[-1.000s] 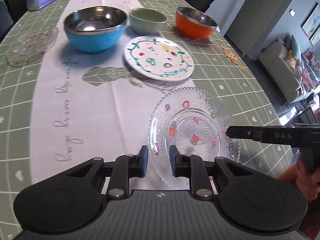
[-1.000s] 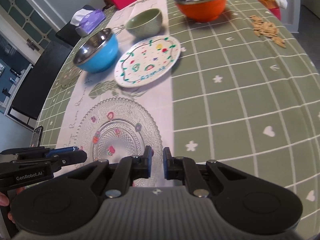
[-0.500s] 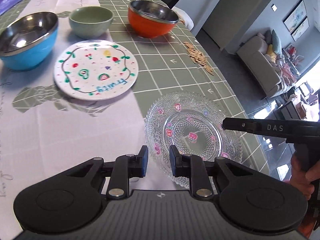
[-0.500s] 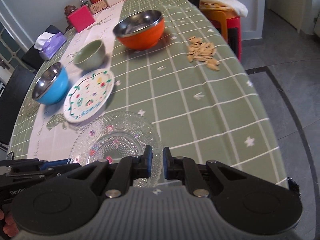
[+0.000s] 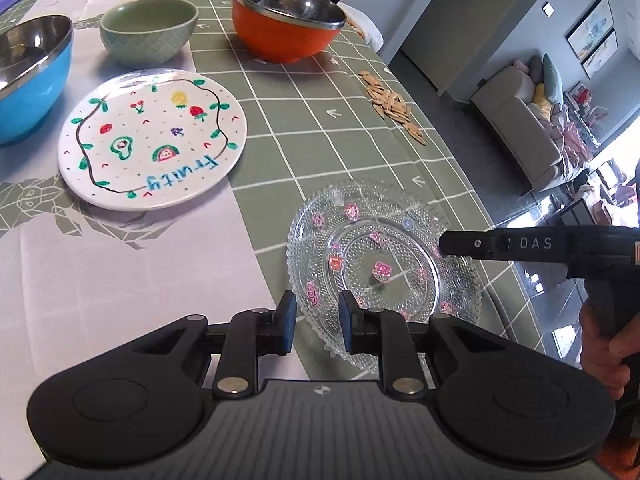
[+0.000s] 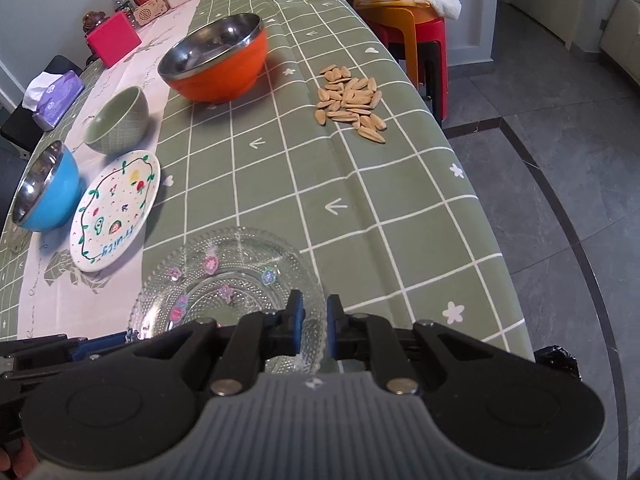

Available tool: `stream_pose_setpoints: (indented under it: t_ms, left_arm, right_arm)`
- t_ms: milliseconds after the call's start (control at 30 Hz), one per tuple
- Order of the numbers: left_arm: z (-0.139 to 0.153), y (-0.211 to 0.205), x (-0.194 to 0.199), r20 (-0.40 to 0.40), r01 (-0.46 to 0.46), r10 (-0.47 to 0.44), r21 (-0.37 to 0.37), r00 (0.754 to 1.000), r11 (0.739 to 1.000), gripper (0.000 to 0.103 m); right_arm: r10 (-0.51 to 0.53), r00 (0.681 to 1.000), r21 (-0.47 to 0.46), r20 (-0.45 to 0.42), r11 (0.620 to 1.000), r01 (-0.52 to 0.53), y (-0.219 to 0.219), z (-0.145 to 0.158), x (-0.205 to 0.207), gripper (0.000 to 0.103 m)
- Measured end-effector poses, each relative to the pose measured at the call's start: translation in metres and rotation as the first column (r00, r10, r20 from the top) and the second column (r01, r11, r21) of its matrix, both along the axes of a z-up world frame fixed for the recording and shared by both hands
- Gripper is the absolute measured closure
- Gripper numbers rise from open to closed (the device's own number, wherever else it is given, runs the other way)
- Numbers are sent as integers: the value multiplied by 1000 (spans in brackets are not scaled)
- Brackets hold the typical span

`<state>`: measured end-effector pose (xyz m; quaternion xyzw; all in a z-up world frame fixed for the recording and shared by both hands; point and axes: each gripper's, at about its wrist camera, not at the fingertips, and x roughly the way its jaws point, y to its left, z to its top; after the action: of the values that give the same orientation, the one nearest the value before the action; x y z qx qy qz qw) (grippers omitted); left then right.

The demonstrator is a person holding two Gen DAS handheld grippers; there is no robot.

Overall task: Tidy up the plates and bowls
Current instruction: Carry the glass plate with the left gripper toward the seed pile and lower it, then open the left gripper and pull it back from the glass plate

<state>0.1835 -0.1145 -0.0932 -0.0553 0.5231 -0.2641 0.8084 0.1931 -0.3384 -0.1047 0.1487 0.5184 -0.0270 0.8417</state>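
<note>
1. Green checked tablecloth [image 5: 320, 152] covers a long table, and a pale runner [image 5: 100, 280] lies along its middle. Beyond the table edge you can see a grey floor and a sofa [image 5: 520, 128].
2. Your glass plate [image 5: 380, 248], clear with small pink flowers, is over the green cloth near the right edge of the table, just beside the border of the runner. I cannot tell if it rests on the cloth or hangs a little above it.
3. Your left gripper [image 5: 317, 312] has its jaws close together with a narrow gap. The near left rim of the glass plate lies in that gap. I cannot tell if the pads really press on it.
4. Your right gripper [image 6: 315, 312] is almost closed, with the right rim of the glass plate between its pads. Its jaws have just opened a very little, but the pads sit tight against the rim on both sides. From the left wrist view its finger reaches over the rim from the right, and your hand [image 5: 600, 344] holds the handle.
5. A white plate [image 5: 152, 140] with painted fruits lies flat on the runner, near the glass plate but not touching it.
6. Behind it stand three bowls, all apart: a blue bowl [image 5: 28, 80], a green bowl [image 5: 148, 32] and an orange bowl [image 5: 280, 28].
7. A small heap of seeds [image 5: 392, 108] lies on the cloth between the orange bowl and the glass plate.
</note>
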Motion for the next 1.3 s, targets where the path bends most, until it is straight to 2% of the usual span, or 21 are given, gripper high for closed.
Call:
stream_pose_setpoints:
  t_ms: [300,367,433,500,533,733,867,1000,1167,1300]
  left_arm:
    - [-3,1,0,-8,-3,3,-9,1000,1000,78]
    - [-3,1,0,-6,-2,2,-4,1000,1000,72]
    - [-2,2,-1,-2,-4,4,-5,1000,1000,59]
    - [0,5,-3,11,-15,15,0,1000,1000,49]
    - [1,7,-4,18,-21,21,0,1000,1000,46]
    - [19,19,-13,117,-31,29,12,993,999,45]
    - [35,29,-23,197,-14,9,24,980,1000,45]
    - [47,44,-31,245,-6,-7,50,970,999,45]
    - [55,74,-35,265,-25,5,71,964,997,45]
    - [56,99,-34,267,-48,21,95,963,994,45]
  right_arm:
    - [-2,1000,-2,-24,1000,2,0,-5,1,88]
    - [-3,1000,1,-26,1000,3,-1,-5,1,87]
    - [-5,999,2,-32,1000,5,-1,-5,1,84]
    - [-15,1000,-9,-26,1000,15,-1,-4,0,76]
    - [-21,1000,-9,-18,1000,21,-2,-3,-1,72]
    - [-39,997,29,72,999,37,-3,15,-12,65]
    - [3,992,42,127,999,-9,13,26,-22,59]
    - [80,984,45,158,995,-88,39,33,-27,58]
    - [186,962,41,199,979,-198,78,42,-29,50]
    - [251,942,42,223,963,-267,110,45,-24,49]
